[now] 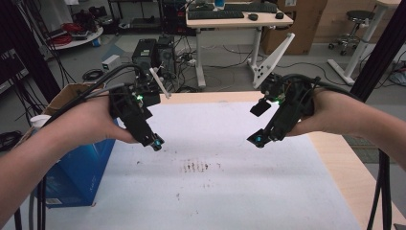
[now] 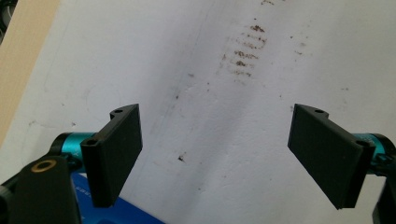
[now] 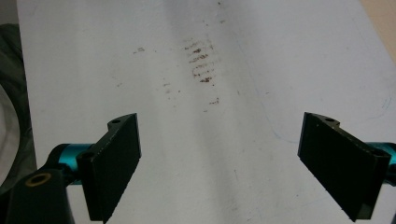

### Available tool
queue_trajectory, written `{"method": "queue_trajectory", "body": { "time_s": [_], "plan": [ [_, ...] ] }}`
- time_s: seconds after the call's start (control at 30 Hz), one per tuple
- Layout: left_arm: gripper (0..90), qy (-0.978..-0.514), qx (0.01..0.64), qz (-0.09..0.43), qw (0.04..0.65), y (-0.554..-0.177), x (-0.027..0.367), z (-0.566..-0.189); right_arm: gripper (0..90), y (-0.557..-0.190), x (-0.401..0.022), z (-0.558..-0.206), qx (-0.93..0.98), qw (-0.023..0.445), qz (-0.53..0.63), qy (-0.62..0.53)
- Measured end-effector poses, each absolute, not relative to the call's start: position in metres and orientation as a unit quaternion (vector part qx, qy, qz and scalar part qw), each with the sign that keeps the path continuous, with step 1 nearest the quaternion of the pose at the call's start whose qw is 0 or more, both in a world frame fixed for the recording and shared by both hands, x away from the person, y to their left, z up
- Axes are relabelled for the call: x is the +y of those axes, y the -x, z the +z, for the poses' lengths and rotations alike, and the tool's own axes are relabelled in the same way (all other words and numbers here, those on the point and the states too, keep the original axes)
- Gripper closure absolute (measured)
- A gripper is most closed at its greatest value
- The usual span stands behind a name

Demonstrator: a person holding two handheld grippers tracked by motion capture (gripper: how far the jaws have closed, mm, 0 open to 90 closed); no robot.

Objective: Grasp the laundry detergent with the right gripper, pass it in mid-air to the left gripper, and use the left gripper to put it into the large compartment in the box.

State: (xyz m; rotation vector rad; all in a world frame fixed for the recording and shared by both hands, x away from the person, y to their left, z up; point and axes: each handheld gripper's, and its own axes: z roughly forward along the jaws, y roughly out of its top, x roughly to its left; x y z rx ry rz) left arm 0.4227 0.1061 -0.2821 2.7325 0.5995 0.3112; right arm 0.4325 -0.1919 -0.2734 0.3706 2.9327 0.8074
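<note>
Stain patch point(image 1: 195, 166): brown smudged streaks in short rows on the white sheet point(image 1: 230, 201), mid-surface, between and just ahead of both claws.
Left claw point(image 1: 154, 142): jaws spread wide, gripping nothing; held above the sheet, tilted down toward the centre.
Right claw point(image 1: 257, 138): jaws spread wide, empty; raised, angled down and inward.
Hands: left hand point(image 1: 91, 122) and right hand point(image 1: 330, 112) each wrap a claw body, forearms entering from below.
Blue box point(image 1: 76, 175): at the surface's left edge.
</note>
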Motion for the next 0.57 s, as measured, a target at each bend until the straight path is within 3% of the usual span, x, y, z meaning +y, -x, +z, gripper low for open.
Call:
{"method": "queue_trajectory", "body": {
  "time_s": [0.57],
  "plan": [
    [17.9,-0.955,0.218,0.113,0.163,-0.4227,0.1105,-0.2846,12.5,-0.4339,-0.1922,-0.2747,0.955,0.04,0.264,-0.13]
  ]
}}
